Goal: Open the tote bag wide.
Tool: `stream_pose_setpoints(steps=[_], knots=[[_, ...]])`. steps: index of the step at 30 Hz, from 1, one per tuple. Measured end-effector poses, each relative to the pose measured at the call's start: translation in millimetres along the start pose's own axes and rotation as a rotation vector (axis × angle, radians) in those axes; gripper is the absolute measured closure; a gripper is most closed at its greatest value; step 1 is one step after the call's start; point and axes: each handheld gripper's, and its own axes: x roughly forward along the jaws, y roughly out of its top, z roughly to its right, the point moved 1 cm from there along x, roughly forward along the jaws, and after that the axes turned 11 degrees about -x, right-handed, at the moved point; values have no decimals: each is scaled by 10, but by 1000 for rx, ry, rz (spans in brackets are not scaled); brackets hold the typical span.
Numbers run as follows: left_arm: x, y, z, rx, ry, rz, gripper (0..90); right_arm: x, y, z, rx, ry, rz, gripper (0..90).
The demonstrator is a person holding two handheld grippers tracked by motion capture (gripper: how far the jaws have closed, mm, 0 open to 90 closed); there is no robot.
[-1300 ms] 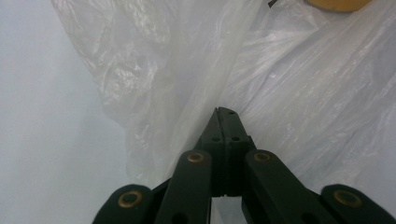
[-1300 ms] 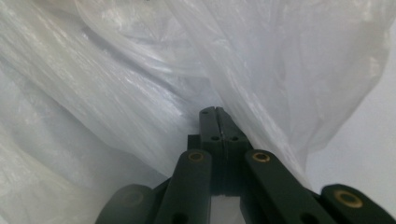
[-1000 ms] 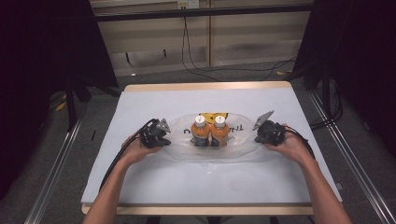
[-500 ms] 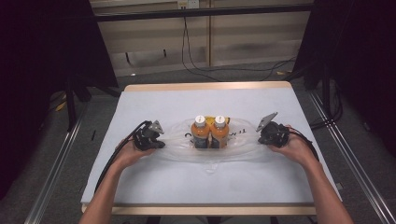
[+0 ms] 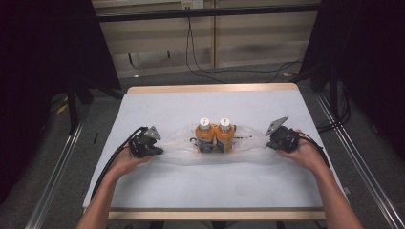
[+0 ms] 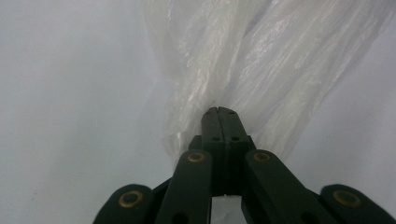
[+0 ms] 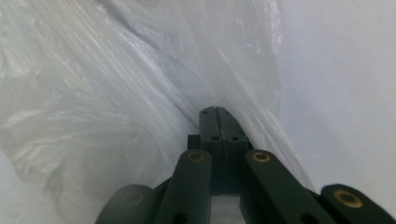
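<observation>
My left claw (image 5: 155, 149) and right claw (image 5: 268, 143) are each pinching crinkled clear plastic bag (image 5: 248, 145) flanking two orange bottles (image 5: 215, 136).

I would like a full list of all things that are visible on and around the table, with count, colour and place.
bottles: two, orange with white caps, upright side by side at the table's middle, inside the bag
plastic bag: one, clear, lying across the table, stretched between both tongs
table: one, white top with pale wooden edge, centre of the high view
cables: several, black, on the grey floor behind the table
left tongs: one, black, shut on the bag's left end
right tongs: one, black, shut on the bag's right end
forearms: two, bare, entering from the bottom edge
</observation>
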Motion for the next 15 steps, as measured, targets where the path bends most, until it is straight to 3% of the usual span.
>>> stream_pose_setpoints(steps=[2, 8, 12, 15], knots=[[-1, -10, -8, -9, -10, 13, 900, 0, 6, -4, -3, 0, 2, 900], [-87, -7, -61, -59, -100, 140, 900, -88, -6, 25, 63, 20, 118, 900], [-181, 52, 6, -64, -126, 223, 900, -143, 20, 22, 70, 37, 185, 900], [-227, 84, 64, -60, -146, 255, 900, -191, 42, 17, 81, 50, 243, 900]])
